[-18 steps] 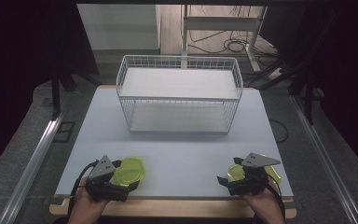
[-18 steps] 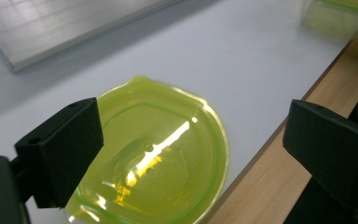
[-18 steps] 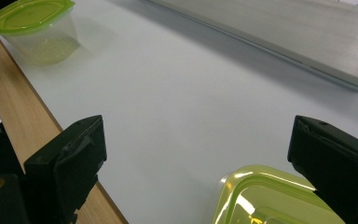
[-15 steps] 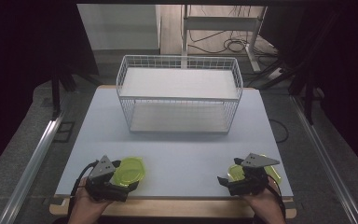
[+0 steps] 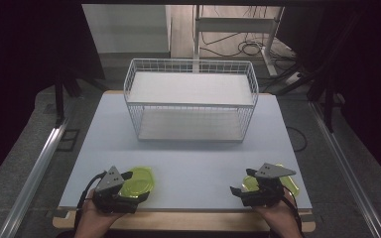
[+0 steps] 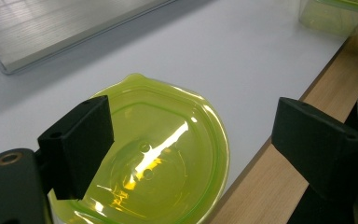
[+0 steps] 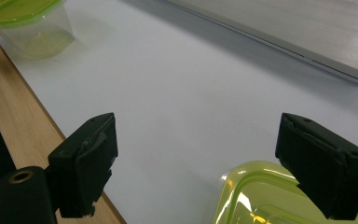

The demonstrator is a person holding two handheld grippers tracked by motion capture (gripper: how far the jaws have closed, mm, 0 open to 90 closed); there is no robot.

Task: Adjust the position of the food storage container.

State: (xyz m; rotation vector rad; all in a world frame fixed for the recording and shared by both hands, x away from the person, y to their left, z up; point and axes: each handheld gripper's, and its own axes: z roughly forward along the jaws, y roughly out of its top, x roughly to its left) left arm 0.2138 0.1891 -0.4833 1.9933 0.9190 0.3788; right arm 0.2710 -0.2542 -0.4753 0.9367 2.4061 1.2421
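Green-tinted clear plastic, two lidded containers, both on the near side of the wire basket [image 5: 190, 101]. Round container [image 5: 136, 182], left of it by the table's near edge, lay under the left gripper [image 5: 120, 184], jaws wide apart and gripping nothing. Squarish container [image 5: 277, 182], right of it, sat beside the right gripper [image 5: 244, 187], likewise agape. Advised: each gripper should straddle its container's rim squarely before closing.
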